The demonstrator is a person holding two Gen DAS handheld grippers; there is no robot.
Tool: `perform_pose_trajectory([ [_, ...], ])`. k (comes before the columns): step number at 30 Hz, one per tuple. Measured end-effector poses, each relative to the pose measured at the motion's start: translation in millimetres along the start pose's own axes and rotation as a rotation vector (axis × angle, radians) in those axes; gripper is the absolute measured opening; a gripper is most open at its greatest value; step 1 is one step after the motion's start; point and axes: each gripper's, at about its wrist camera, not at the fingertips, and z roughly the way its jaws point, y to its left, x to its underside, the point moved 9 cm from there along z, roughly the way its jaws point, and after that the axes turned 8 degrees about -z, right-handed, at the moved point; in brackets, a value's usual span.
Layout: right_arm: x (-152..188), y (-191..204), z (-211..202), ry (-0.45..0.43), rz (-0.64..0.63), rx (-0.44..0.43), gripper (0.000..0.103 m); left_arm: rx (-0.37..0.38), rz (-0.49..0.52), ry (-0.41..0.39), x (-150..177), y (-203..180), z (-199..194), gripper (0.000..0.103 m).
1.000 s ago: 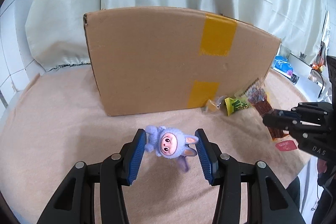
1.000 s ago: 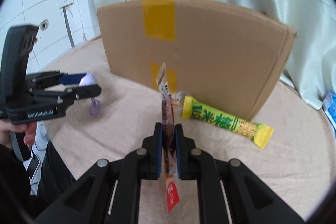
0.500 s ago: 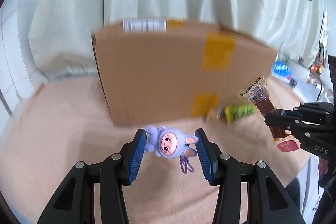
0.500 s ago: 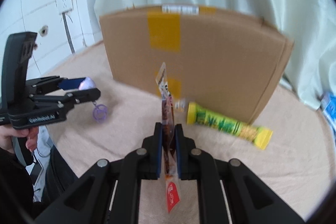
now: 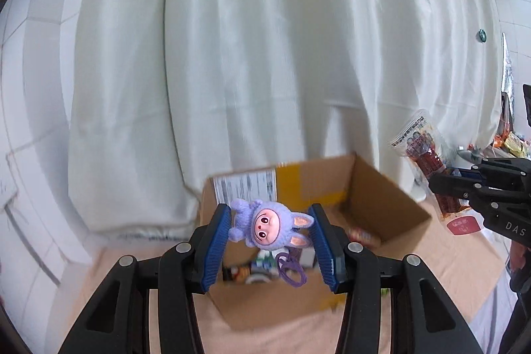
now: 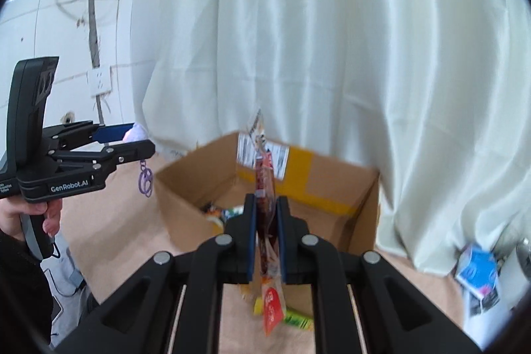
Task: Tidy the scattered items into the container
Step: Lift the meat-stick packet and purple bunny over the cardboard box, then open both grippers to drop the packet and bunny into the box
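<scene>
Left hand-held gripper (image 5: 268, 233) pinches the plush bunny (image 5: 265, 226) between ribbed blue pads, held high over the open box (image 5: 388, 198) so it can drop in; purple cord loop (image 5: 292, 269) dangles below. Right hand-held gripper (image 6: 267, 221) is pressed together on a flat, crinkly snack sachet (image 6: 265, 184), edge-on and upright, likewise above the box mouth. Box: corrugated card, yellow tape, packets already inside. Green packet (image 6: 295, 317) lies on the tan cloth worktop (image 6: 109, 234), outside the box.

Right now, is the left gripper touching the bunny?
Touching: in the left wrist view both blue pads of the left gripper press the bunny, held above the box.
</scene>
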Motion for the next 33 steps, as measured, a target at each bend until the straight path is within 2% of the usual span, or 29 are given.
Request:
perform_pose_trajectory([
  [4,-18.6,-13.1,15.5,0.003,-0.006,0.005,0.013,-0.005,0.004,0.003,-22.6,-0.1,20.4,0.049],
  [9,-21.5,-33.2,47.5,0.035,0.007,0.004,0.013,-0.01,0.006,0.038,-24.7,1.8,57.6,0.049],
  [13,-12.8,-41.1,78.4,0.069,0.037,-0.006,0.013,-0.017,0.005,0.105,-7.0,5.6,98.0,0.049],
  [20,16.6,-44.4,121.6,0.14,0.069,-0.027,0.013,-0.018,-0.007,0.175,22.4,13.6,140.8,0.049],
  [33,51.5,-52.8,142.3,0.194,0.11,-0.038,0.013,-0.016,-0.013,0.225,49.8,15.5,172.2,0.049],
])
